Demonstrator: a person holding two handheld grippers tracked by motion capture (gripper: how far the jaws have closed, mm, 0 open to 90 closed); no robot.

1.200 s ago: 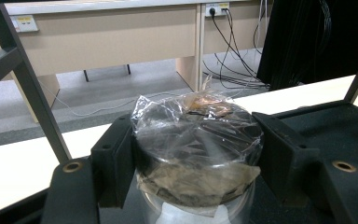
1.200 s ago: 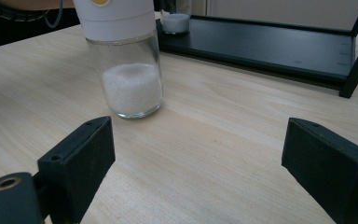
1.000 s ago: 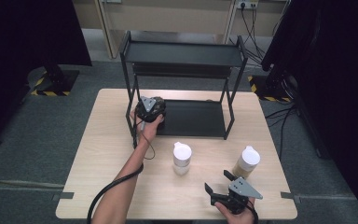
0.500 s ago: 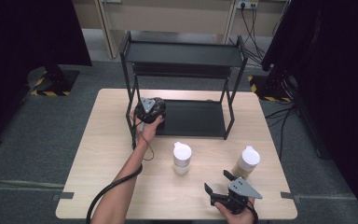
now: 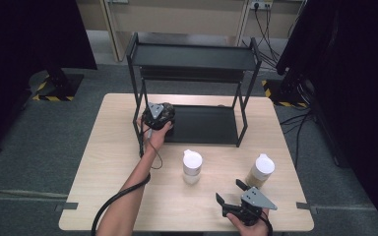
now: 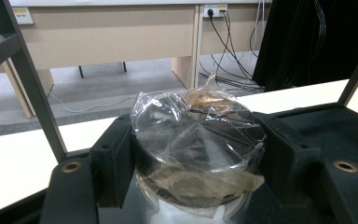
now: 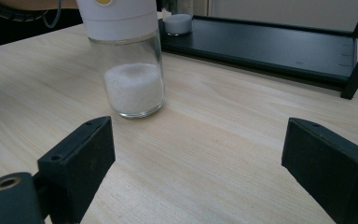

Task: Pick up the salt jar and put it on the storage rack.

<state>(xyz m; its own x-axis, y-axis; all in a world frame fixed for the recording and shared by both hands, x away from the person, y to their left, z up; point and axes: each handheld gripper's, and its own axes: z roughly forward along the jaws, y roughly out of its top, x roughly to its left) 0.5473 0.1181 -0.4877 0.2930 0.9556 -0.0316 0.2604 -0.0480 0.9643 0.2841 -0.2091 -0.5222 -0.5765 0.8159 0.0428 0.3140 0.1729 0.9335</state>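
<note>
Plastic-wrapped dark round jar sits squarely between the two black jaws of our left tool, which close on its sides so that the pads press against the crinkled clear film over its lid; in the left gripper view the jar's pale lower body shows just below the jaws. From the high view we see that left tool, with our hand behind it, at the front left corner of the black metal two-tier rack, so the jar it holds is over the left end of the rack's bottom shelf, close by the left front post; we cannot tell whether the jar's base rests on the shelf. Our right tool hangs near the front edge of the light wooden tabletop, its jaws spread wide with nothing between them. Ahead of it and to its left in the right gripper view stands a clear glass shaker with a white cap and white grains inside, well apart from the jaws. In the high view a second white-capped jar with tan contents stands just beside the right tool, on its far right side.
</note>
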